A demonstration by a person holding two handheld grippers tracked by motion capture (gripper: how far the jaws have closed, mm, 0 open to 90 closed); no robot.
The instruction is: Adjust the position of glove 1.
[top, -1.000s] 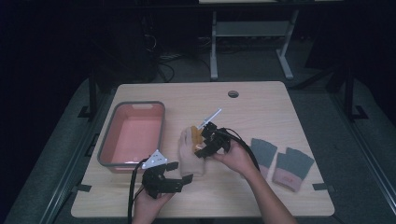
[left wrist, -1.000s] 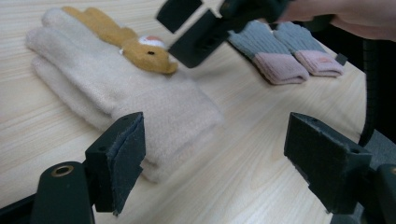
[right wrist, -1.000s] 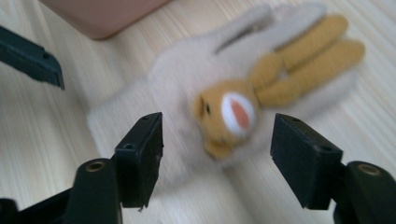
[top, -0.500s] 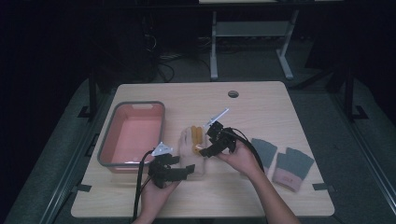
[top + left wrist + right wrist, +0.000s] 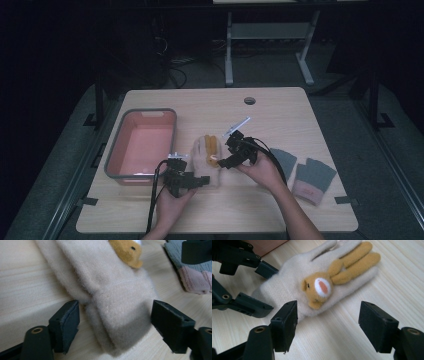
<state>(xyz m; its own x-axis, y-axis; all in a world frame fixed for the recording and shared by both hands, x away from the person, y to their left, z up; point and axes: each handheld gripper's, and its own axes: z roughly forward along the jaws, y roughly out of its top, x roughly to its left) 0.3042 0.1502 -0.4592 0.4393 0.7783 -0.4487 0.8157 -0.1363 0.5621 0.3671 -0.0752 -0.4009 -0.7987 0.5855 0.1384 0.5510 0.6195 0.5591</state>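
Left gripper (image 5: pixel 200 181) has slid in to the cream glove (image 5: pixel 206 161)'s cuff since the earlier frame, jaws just closing but not yet gripping. Right gripper (image 5: pixel 224 159) hovers open, empty, over the glove mid-table beside the pink bin (image 5: pixel 115 161). Grasp step; next: pinch cuff squarely.

We are looking at a cream fleece glove (image 5: pixel 294 287) bearing an ochre rabbit face (image 5: pixel 317 291) with a white and orange muzzle; a pink tub (image 5: pixel 116 150) edged in grey; grey mittens (image 5: pixel 312 175) showing pink cuffs; a pale wooden table (image 5: pixel 280 110).
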